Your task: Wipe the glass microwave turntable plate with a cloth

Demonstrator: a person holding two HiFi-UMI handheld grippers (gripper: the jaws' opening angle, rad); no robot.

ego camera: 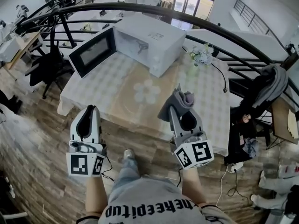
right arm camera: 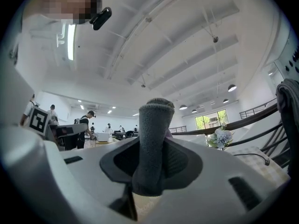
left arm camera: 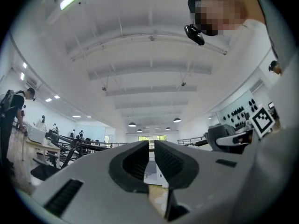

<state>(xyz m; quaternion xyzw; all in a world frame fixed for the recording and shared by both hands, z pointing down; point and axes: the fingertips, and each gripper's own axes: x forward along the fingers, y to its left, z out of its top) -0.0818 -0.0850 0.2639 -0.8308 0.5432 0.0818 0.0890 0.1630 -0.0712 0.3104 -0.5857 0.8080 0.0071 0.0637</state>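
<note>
The right tongs (right arm camera: 150, 158) are clamping a grey cloth (right arm camera: 154, 120); the left tongs (left arm camera: 151, 149) are hovering clenched (seemingly empty) just off the counter's (ego camera: 119, 94) near edge.

Big open-plan office/lab hall, mezzanine lvl w/ black railing (ego camera: 140, 7) and wood floor (ego camera: 37, 162). Desks (ego camera: 21, 48), office chair (ego camera: 44, 69), ppl (right arm camera: 86, 125) working in bkgd. Pendant lamps (left arm camera: 132, 124) under beamed ceiling (left arm camera: 149, 69).

The microwave (ego camera: 149, 43) sits on the worktop (ego camera: 117, 97), its door (ego camera: 92, 52) left of it, flowers (ego camera: 202, 55) right, cloth (ego camera: 180, 101) before it.
</note>
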